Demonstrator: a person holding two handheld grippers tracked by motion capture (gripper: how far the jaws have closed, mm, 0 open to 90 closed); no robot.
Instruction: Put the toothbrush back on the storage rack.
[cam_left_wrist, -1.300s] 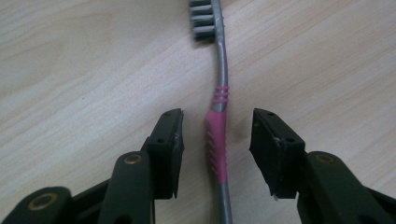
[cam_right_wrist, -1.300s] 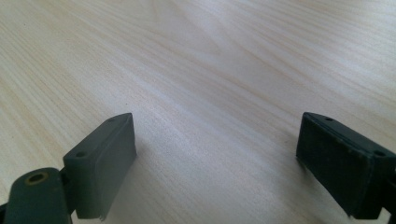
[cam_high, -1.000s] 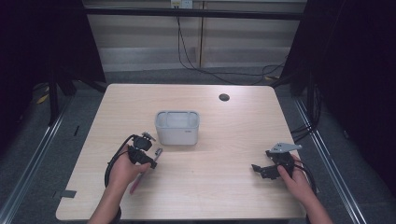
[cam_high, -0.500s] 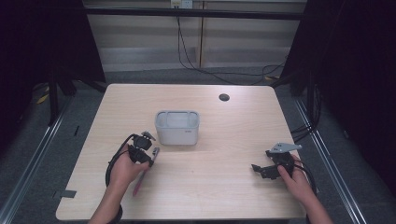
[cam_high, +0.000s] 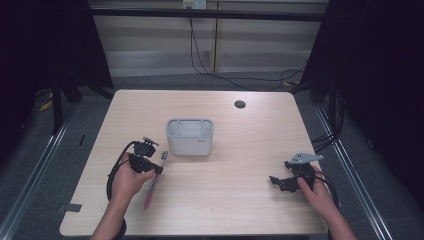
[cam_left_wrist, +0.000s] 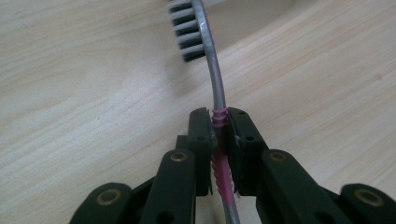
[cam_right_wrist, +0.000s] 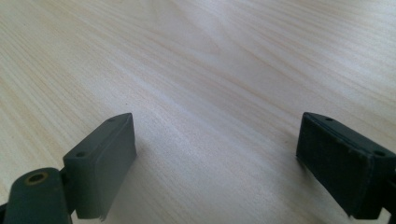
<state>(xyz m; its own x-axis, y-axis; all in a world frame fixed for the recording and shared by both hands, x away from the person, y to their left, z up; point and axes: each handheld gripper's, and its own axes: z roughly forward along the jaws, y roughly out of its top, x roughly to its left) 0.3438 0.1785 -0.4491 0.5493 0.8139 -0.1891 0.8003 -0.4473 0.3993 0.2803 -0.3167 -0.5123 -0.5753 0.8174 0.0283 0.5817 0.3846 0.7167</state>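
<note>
Grey bin (cam_high: 190, 136) sits mid-table (cam_high: 240, 200); a dark round spot (cam_high: 240, 104) lies beyond it, right. My left gripper (cam_left_wrist: 218, 133), near-left of the bin, is clamped on the pink-ribbed toothbrush (cam_left_wrist: 211, 70), which has turned slightly since 0.5 s ago. Left gripper view shows bristles; high view only the handle (cam_high: 152, 187). My right gripper (cam_right_wrist: 215, 163), near-right of the bin, jaws wide, unchanged.
</note>
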